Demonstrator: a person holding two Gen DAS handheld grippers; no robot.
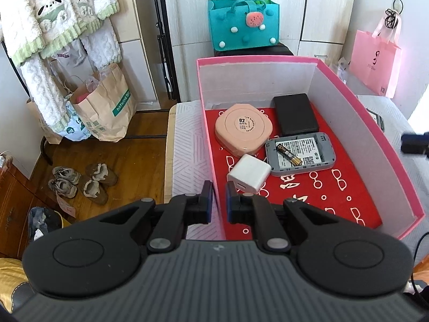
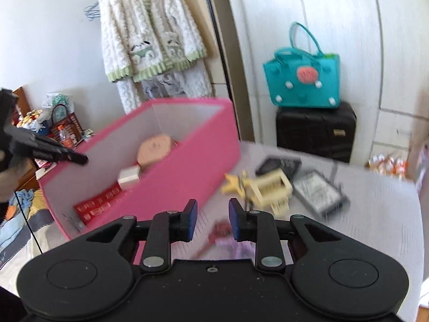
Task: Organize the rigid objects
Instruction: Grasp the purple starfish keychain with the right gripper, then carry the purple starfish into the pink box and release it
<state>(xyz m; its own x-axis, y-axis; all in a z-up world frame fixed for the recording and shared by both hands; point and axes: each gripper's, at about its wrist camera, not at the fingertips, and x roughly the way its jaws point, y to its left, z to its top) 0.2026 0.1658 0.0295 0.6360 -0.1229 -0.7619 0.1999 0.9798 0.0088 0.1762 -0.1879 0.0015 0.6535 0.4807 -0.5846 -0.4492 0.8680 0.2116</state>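
A pink box [image 1: 370, 123] with a red patterned floor stands on the white table. Inside lie a round pink case [image 1: 244, 131], a black block [image 1: 295, 114], a grey device with its back open [image 1: 300, 153] with a battery [image 1: 288, 153] on it, and a white charger [image 1: 249, 173]. My left gripper [image 1: 219, 201] is shut on the box's left wall. My right gripper [image 2: 213, 214] hangs open and empty over the table beside the box [image 2: 187, 161]. Ahead of it, blurred, lie a cream comb-like piece [image 2: 268, 187] and two dark flat items [image 2: 278, 165] [image 2: 319, 193].
A reddish-purple thing [image 2: 219, 230] lies on the table [image 2: 375, 214] just under the right fingers. A teal felt bag [image 2: 303, 80] sits on a black suitcase [image 2: 316, 131] behind the table. The table's left edge [image 1: 170, 147] drops to a wood floor with shoes and paper bags.
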